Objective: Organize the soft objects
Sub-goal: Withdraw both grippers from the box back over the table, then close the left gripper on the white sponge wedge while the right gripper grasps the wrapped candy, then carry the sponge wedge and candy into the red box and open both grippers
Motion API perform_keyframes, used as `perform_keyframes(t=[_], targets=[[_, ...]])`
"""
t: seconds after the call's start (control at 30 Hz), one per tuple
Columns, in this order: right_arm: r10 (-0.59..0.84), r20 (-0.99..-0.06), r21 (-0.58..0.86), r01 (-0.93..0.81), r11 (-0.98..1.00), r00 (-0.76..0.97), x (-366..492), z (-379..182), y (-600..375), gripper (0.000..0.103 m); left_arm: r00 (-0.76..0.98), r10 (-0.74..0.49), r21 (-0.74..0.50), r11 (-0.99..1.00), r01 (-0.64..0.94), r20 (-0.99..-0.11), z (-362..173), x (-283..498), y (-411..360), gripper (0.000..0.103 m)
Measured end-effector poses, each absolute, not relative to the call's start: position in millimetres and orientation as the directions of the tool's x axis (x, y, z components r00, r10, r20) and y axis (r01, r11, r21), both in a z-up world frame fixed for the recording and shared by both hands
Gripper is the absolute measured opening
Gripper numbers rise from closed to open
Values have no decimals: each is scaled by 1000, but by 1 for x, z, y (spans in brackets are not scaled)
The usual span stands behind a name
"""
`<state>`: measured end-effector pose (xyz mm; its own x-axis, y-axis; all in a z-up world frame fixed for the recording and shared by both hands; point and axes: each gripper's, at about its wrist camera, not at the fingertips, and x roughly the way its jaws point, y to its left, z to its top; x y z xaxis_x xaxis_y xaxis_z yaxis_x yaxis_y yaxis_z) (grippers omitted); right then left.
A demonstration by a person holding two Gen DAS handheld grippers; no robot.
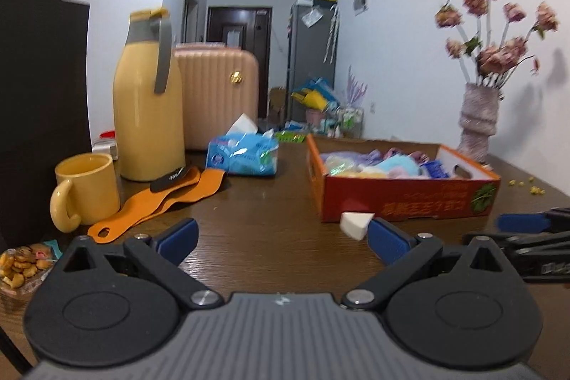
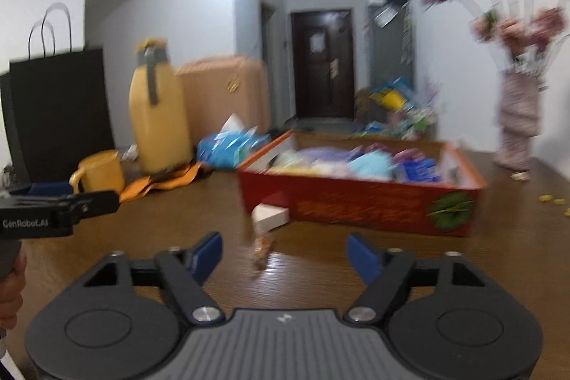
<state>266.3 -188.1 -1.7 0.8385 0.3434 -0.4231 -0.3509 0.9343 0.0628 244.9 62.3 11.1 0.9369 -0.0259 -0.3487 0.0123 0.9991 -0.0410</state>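
The white wedge-shaped sponge [image 1: 356,223] on the bare brown desk [image 1: 263,230], just beside the red cardboard box [image 1: 406,198] of soft things, looks light, squashy and matte, best pinched across its flat faces, while left tool [image 1: 281,234] and right tool [image 2: 285,253] both gape empty.

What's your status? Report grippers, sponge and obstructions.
Left gripper open, empty. Right gripper open, empty. White sponge on table against red box. Nothing blocking it.

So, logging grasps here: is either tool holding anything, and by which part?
Nothing is held. The left tool and right tool are both open; the white sponge lies on the table.
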Motion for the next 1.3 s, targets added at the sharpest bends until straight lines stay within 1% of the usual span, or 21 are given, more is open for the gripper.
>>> perform_keyframes(t=[0.03,0.1,0.2,0.27,0.3,0.33,0.37,0.47,0.53,0.57,0.6,0.67,0.73,0.77,0.8,0.83,0.87,0.9,1.0,1.13,1.3], targets=[[349,-447,60,-361,931,824,280,-7,-179,66,933,-23,-43,999,8,-359,9,251,64,103],[362,-486,66,-380,923,795,306,-15,-162,60,928,-26,-42,999,12,-372,7,266,65,103],[376,-542,84,-397,914,752,343,-27,-141,46,921,-28,-22,1000,21,-388,2,287,63,103],[367,-581,76,-400,913,727,362,-37,-130,42,915,-38,-17,999,34,-401,-2,297,60,103],[359,-597,74,-396,915,717,368,-43,-126,35,912,-48,-15,999,46,-408,-5,302,58,103],[349,-612,80,-384,920,710,373,-48,-125,22,908,-58,-13,998,57,-415,-6,307,56,103],[352,-619,90,-382,920,702,375,-51,-128,16,904,-68,-9,997,71,-422,-8,313,52,103],[355,-611,83,-390,917,707,370,-49,-142,15,889,-125,-12,991,134,-441,-14,334,38,103],[340,-599,80,-368,926,725,370,-45,-161,15,866,-139,6,987,161,-480,-21,356,21,103],[327,-594,87,-346,934,735,371,-42,-173,15,859,-139,27,984,174,-494,-24,366,11,101],[317,-585,90,-328,940,747,372,-40,-184,15,854,-123,55,983,174,-505,-26,376,0,96],[301,-561,102,-297,949,771,373,-34,-206,15,854,-124,70,980,184,-506,-30,388,-14,91],[289,-541,114,-272,955,790,370,-29,-223,14,831,-139,67,976,206,-538,-36,400,-26,79],[288,-533,122,-265,957,795,368,-28,-230,14,823,-134,68,976,205,-552,-39,404,-30,70],[290,-527,129,-262,957,799,365,-27,-235,14,815,-122,70,978,196,-566,-43,409,-34,59],[295,-524,136,-263,955,799,364,-27,-240,14,809,-115,71,979,190,-576,-45,411,-36,51],[303,-522,146,-266,953,797,362,-28,-242,14,803,-108,73,980,184,-586,-48,414,-38,38],[311,-522,155,-270,950,794,362,-28,-245,14,796,-109,65,981,183,-595,-49,416,-38,32],[323,-523,162,-280,946,789,360,-33,-247,14,805,-90,68,985,159,-586,-45,410,-38,29],[336,-504,170,-290,942,795,349,-29,-252,14,819,-117,46,984,172,-562,-28,378,-38,29],[324,-472,167,-278,946,820,320,-19,-263,14,835,-140,-32,989,145,-533,-9,322,-37,30]])
